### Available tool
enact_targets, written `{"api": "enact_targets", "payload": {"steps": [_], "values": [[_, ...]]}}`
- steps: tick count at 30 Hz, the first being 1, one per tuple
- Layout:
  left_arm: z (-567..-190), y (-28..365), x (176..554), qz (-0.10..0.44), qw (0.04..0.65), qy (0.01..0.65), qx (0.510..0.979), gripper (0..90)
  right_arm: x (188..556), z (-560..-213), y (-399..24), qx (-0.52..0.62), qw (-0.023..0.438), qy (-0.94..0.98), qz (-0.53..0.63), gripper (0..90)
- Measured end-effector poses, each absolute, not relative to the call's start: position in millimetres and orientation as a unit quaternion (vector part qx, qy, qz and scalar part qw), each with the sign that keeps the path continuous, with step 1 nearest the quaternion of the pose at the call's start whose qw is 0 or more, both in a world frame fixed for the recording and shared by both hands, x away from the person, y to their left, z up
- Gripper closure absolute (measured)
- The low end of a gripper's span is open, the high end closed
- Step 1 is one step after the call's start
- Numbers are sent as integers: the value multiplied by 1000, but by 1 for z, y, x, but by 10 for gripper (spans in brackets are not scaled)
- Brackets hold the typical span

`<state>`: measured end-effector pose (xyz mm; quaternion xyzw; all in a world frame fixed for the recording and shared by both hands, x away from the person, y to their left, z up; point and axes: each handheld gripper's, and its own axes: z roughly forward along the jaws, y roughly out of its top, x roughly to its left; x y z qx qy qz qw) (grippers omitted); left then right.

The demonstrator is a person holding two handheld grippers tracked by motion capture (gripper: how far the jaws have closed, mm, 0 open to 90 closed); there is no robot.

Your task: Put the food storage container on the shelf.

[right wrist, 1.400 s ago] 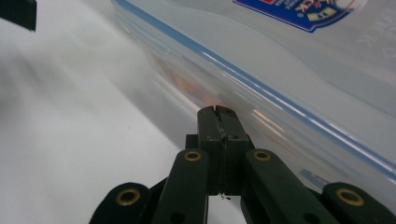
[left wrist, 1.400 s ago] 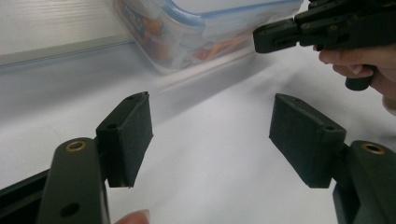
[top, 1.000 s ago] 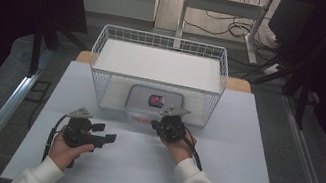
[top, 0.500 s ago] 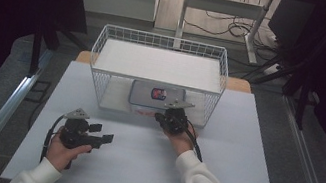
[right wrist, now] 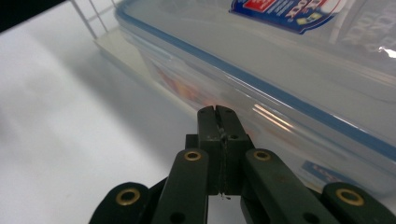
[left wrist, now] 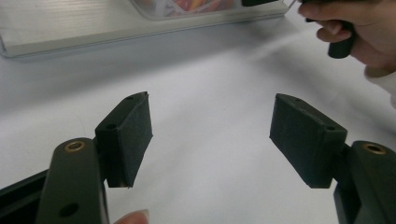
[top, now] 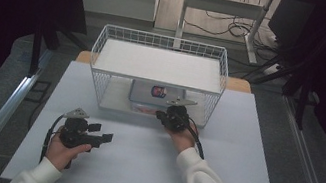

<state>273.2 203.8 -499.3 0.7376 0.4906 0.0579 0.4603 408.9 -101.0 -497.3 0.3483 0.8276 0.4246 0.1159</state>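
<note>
One clear lidded box (top: 156, 95) sat under the wire rack (top: 164, 43) from above, the right gripper (top: 172, 118) at its front. Left gripper (left wrist: 210, 140) hung spread over bare table. Right jaws pressed together, empty, beside the box wall (right wrist: 261, 93) (slick, rigid, probably light); grip its rim.

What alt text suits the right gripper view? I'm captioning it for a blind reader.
The right gripper, jaws pressed shut with nothing between them, points at the side of a clear plastic food box with a blue-edged lid, right in front of its tips. The box sits inside a white wire basket on a white table.
</note>
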Motion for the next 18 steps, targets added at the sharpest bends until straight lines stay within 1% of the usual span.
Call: {"api": "enact_targets", "payload": {"steps": [5, 10, 16, 18], "values": [[-498, 204, 273, 58, 463, 491, 736, 291, 394, -486, -107, 329, 109, 830, 437, 890], [-497, 205, 271, 64, 463, 489, 736, 291, 379, -474, -113, 315, 111, 834, 440, 889], [-496, 205, 270, 68, 463, 488, 737, 291, 349, -469, -138, 307, 102, 844, 427, 888], [-496, 204, 270, 66, 463, 487, 738, 291, 342, -470, -150, 309, 101, 844, 425, 867]]}}
